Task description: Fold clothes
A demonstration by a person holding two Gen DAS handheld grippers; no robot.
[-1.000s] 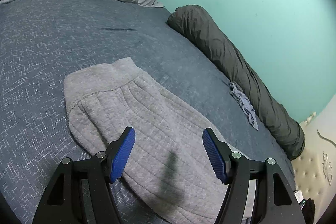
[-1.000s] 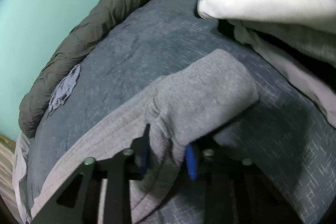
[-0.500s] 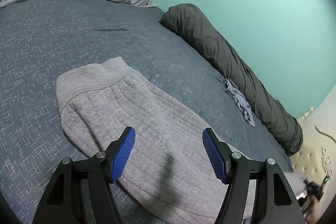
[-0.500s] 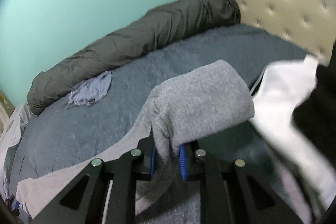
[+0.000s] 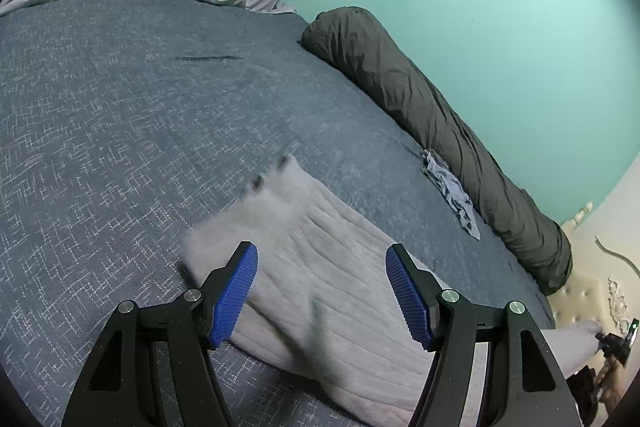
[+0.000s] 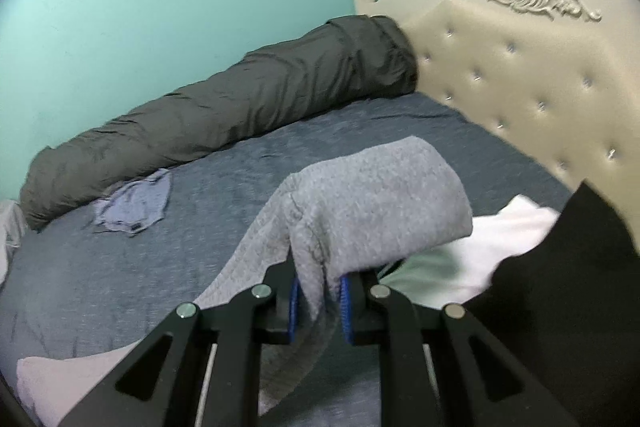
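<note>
Left wrist view: left gripper (image 5: pixel 322 291) hangs with jaws spread wide and nothing between them, above the grey sweater (image 5: pixel 320 267) lying stretched on the blue bedspread (image 5: pixel 120 127). Right wrist view: right gripper (image 6: pixel 319 297) has its jaws pinched tight on a fold of the grey sweater (image 6: pixel 376 203), lifted off the bedspread near the headboard (image 6: pixel 520 79).

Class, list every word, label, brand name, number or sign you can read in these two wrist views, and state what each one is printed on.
None: no readable text appears in either view.
The grey sweater, held in the shut right gripper, shows no tag or print.
The small blue-grey cloth has a dark patch at its edge, too small to read.
The headboard carries only carved ornament.
The open left gripper bears no marking.
</note>
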